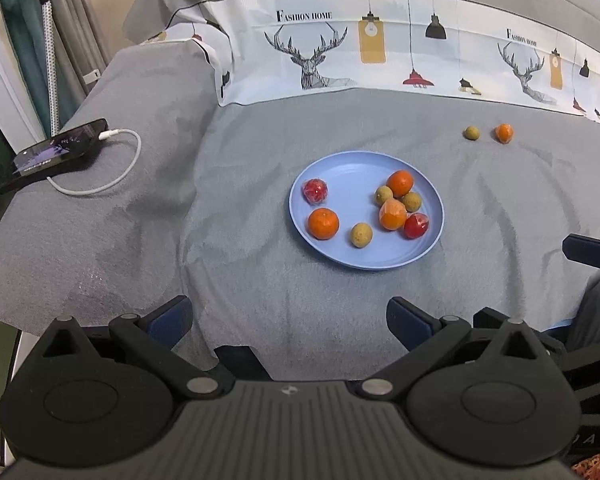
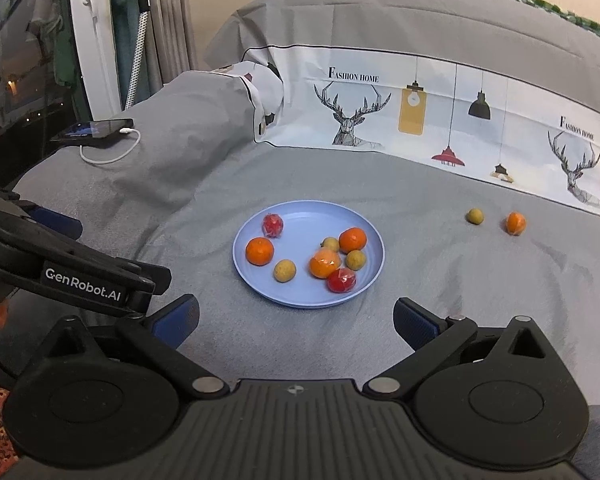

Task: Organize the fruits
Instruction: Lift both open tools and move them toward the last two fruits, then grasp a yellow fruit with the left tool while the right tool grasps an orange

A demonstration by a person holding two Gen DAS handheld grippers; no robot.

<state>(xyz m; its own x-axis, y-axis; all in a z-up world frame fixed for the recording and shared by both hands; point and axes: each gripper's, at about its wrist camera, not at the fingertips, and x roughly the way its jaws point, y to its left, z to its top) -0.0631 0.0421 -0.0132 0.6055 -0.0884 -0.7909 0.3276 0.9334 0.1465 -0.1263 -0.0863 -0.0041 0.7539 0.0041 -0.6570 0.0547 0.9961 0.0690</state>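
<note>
Two fruits outstanding on the bed cover; both tongs empty, jaws apart.

The left gripper (image 1: 288,320) and right gripper (image 2: 296,320) hang short of the blue plate (image 2: 300,212), which holds three oranges, three small tan fruits and two wrapped red ones. A loose tan fruit (image 2: 475,216) and wrapped orange (image 2: 515,223) lie beyond the plate, ahead-right of the right tongs. Judged light, round, prone to roll; film wrap likely slippery. Grip across the widest middle, gently.
</note>
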